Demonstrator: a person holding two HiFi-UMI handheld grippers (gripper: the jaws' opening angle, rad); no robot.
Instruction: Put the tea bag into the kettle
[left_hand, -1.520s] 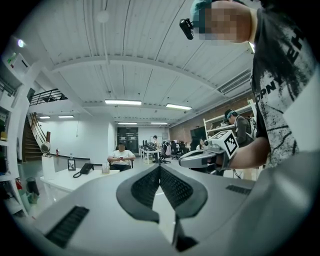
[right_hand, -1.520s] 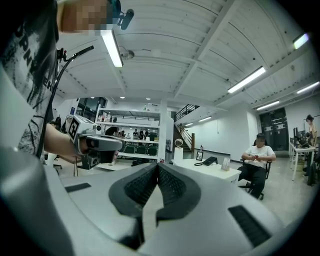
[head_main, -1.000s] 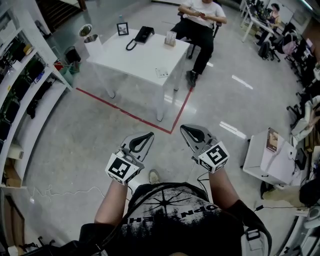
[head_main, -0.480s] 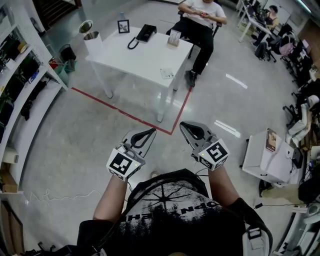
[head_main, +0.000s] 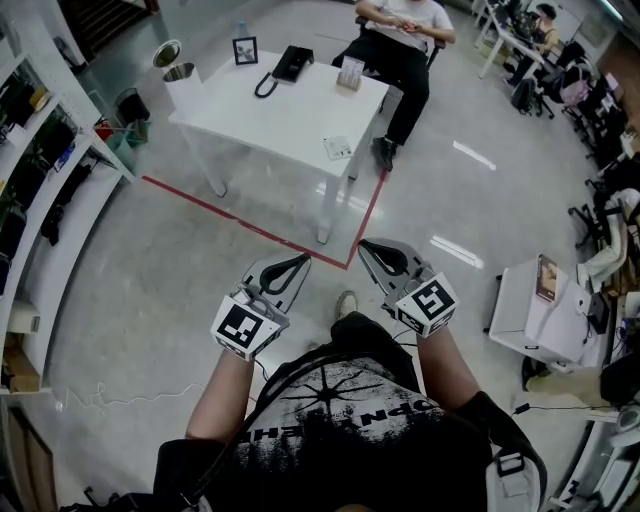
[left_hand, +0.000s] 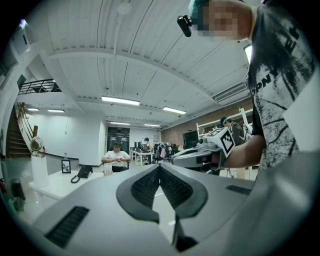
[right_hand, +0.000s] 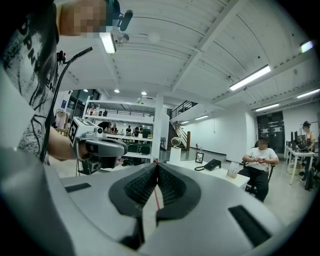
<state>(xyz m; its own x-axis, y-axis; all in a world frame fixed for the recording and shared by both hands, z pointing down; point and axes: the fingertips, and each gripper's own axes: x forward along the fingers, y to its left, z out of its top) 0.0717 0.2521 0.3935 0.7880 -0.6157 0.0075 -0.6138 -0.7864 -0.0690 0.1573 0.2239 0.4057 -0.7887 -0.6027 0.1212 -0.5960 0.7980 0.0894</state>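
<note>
Field notes, lower middle of the head view, nearest us: left gripper (head_main: 297, 264) and right gripper (head_main: 370, 250), each with its jaws pressed together on nothing

Past the red floor line (head_main: 250, 224), the white table (head_main: 290, 105) sits in the upper middle. A small flat packet (head_main: 338, 148) lies near its front right edge, and we take it for the tea bag. We expect it to be light, limp and papery, so it should be pinched at one edge, gently. It lies well ahead of both jaws

The kettle (head_main: 183, 85) stands at the table's left corner, lid seemingly up. A seated person (head_main: 400, 40) is behind
</note>
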